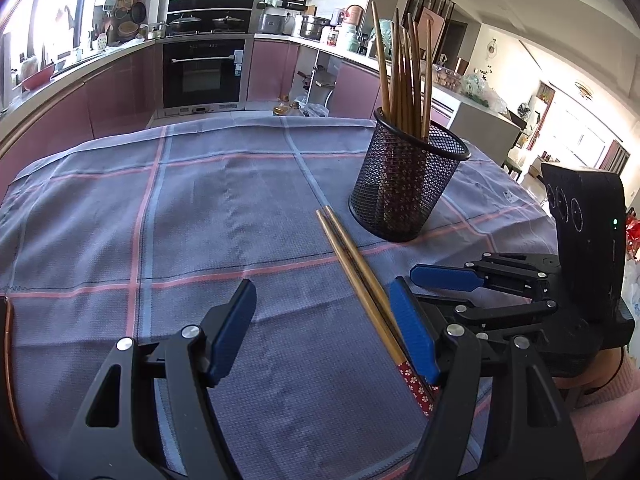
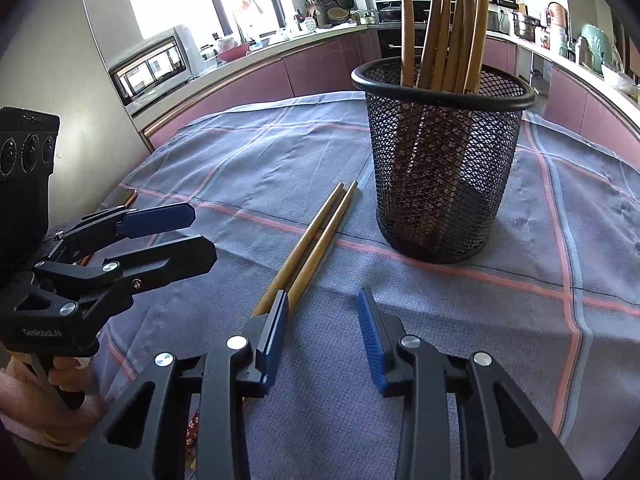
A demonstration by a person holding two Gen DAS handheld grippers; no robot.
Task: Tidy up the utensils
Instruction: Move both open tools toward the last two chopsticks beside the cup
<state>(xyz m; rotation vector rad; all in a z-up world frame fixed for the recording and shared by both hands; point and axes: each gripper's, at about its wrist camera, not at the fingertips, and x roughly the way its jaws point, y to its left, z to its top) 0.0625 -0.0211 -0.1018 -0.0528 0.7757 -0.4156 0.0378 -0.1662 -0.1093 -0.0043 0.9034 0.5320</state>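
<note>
Desk [image 1: 120, 220], checked cloth over it. Your left hand-held gripper [image 1: 324, 332]: jaws apart, nothing between them. Chopstick pair [image 1: 352, 264]: flat on the cloth, just beside the mesh cup [image 1: 408, 184], patterned ends toward you. Cup: upright, holding more chopsticks [image 1: 404, 68]. Your right hand-held gripper [image 2: 324, 336]: jaws apart, left finger overlapping the pair, nothing clamped.

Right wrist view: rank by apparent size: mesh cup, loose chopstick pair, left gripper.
1. mesh cup
2. left gripper, though it sits nearer the camera, so unsure
3. loose chopstick pair
</note>
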